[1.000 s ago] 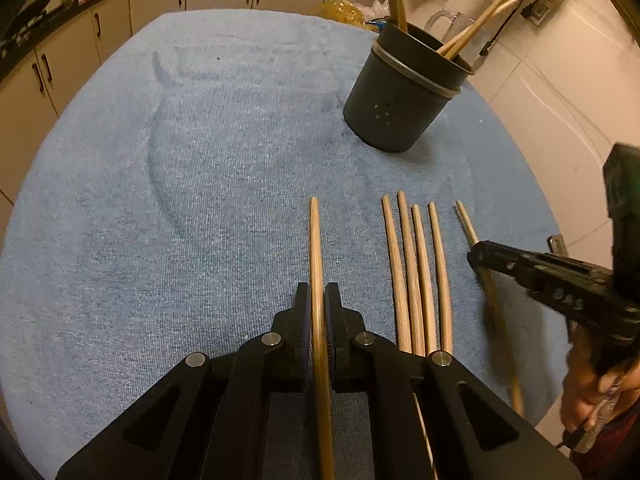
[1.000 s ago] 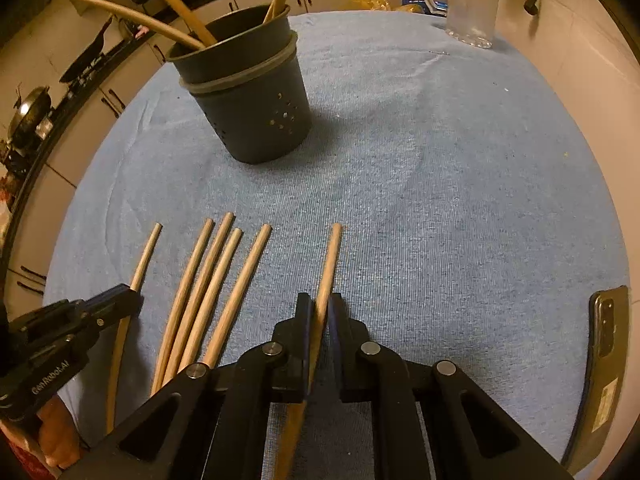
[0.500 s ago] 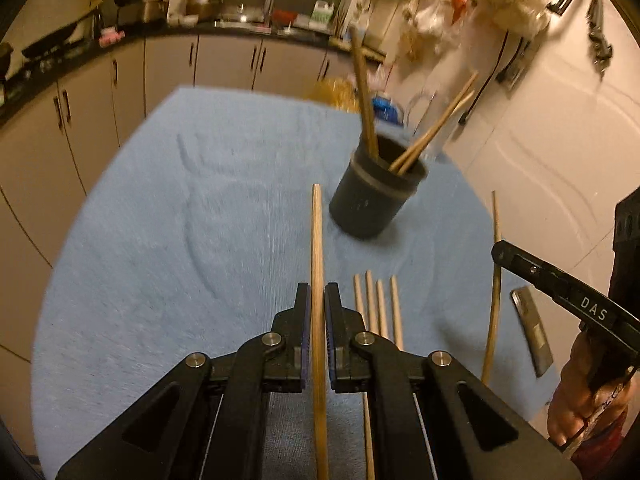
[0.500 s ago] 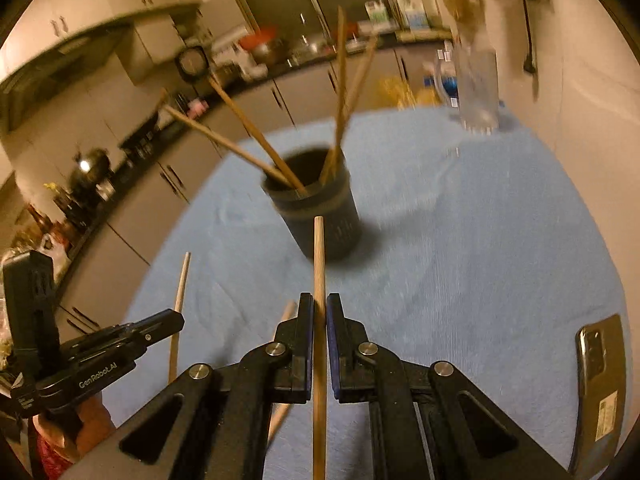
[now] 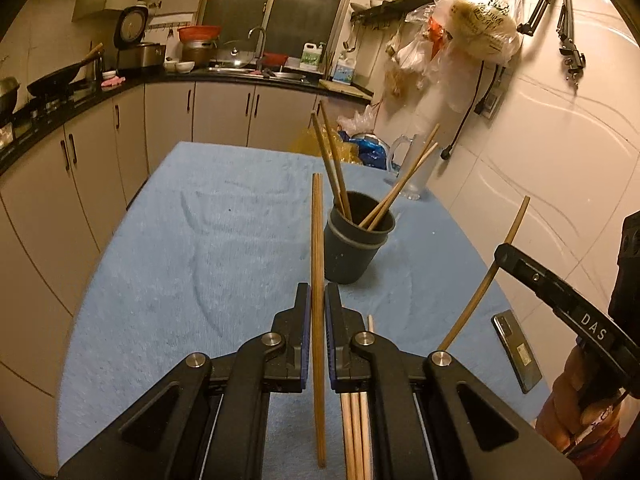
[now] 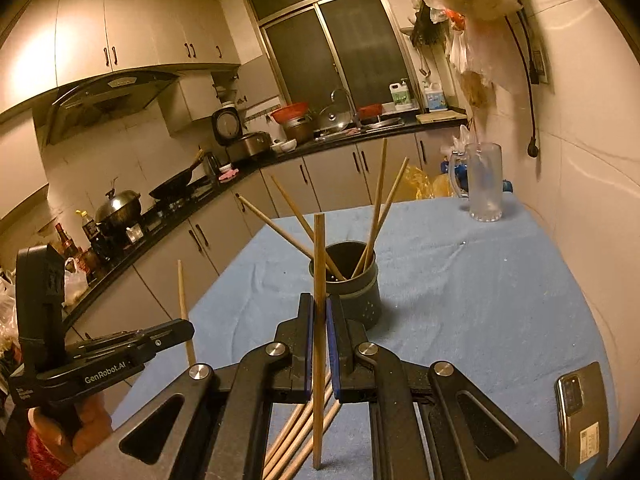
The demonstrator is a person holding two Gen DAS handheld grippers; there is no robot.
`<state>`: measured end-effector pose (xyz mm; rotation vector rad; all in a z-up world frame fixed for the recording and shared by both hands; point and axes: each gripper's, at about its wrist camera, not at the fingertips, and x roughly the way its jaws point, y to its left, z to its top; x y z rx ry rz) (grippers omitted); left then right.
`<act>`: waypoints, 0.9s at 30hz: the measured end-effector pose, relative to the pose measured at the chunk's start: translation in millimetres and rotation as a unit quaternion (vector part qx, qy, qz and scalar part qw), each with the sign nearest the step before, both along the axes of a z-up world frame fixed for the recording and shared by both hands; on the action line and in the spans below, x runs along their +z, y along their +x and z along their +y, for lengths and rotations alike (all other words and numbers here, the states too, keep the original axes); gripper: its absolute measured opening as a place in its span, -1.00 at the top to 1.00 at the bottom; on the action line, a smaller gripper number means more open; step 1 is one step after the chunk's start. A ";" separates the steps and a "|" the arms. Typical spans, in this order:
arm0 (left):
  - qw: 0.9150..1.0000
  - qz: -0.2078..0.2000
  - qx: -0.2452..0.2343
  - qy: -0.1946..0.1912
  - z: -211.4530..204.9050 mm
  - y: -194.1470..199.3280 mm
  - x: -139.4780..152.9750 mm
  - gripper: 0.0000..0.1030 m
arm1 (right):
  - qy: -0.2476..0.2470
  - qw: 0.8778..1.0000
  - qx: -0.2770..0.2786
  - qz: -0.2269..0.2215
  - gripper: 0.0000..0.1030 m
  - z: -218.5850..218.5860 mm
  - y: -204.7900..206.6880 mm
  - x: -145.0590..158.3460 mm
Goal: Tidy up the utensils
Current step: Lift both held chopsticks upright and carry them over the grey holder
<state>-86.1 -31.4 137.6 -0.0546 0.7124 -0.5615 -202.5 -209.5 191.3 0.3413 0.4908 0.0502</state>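
My left gripper (image 5: 317, 294) is shut on a wooden chopstick (image 5: 317, 240), held above the blue cloth and pointing toward the dark utensil cup (image 5: 354, 246). My right gripper (image 6: 318, 306) is shut on another chopstick (image 6: 319, 256), also lifted, with the cup (image 6: 352, 284) just behind it. Several chopsticks stand in the cup. Several more chopsticks (image 5: 354, 432) lie on the cloth under my left gripper, partly hidden by it; they show below the right gripper too (image 6: 296, 436). Each view catches the other gripper at its edge with its chopstick.
The table wears a blue cloth (image 5: 200, 248). A phone (image 6: 580, 416) lies near its right front edge. A glass mug (image 6: 482, 182) stands at the far right corner by the wall. Kitchen cabinets and a counter lie beyond the table.
Both grippers have risen from the cloth with their chopsticks and tilted up toward level; the row of chopsticks has dropped to the bottom of both views.
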 end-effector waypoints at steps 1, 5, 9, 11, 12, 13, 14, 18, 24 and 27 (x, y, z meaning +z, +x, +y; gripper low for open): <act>1.000 -0.003 0.000 -0.001 0.5 -1.2 2.5 0.88 | 0.001 1.000 -0.001 -0.001 0.86 -0.5 -0.4 0.7; 1.000 -0.010 -0.002 -0.001 -2.3 -2.6 9.5 0.88 | 0.002 1.000 -0.005 -0.006 0.86 -3.3 -0.7 2.7; 1.000 -0.015 -0.001 -0.001 -3.9 -2.9 15.3 0.88 | 0.007 1.000 -0.010 -0.008 0.86 -8.6 -0.4 4.4; 1.000 -0.017 -0.001 -0.001 -5.2 -2.0 16.6 0.88 | 0.009 1.000 -0.013 -0.011 0.86 -10.3 -1.4 5.8; 1.000 -0.018 -0.001 0.000 -5.4 -2.2 17.4 0.88 | 0.010 1.000 -0.014 -0.013 0.86 -11.5 -1.6 6.5; 1.000 -0.020 0.000 0.000 -5.7 -2.6 18.9 0.88 | 0.011 1.000 -0.015 -0.014 0.86 -12.0 -1.7 7.2; 1.000 -0.021 0.000 0.000 -5.7 -2.4 19.9 0.88 | 0.011 1.000 -0.015 -0.015 0.86 -12.1 -2.4 7.6; 1.000 -0.024 -0.001 0.000 -7.6 -2.7 23.1 0.88 | 0.010 1.000 -0.018 -0.021 0.86 -14.2 -2.2 13.1; 0.999 -0.031 -0.006 0.000 -9.8 -3.3 30.0 0.88 | 0.009 0.999 -0.019 -0.028 0.86 -17.2 -0.5 19.5; 0.999 -0.035 -0.008 0.001 -9.5 -3.7 32.7 0.88 | 0.008 0.999 -0.020 -0.030 0.86 -17.8 -0.9 20.1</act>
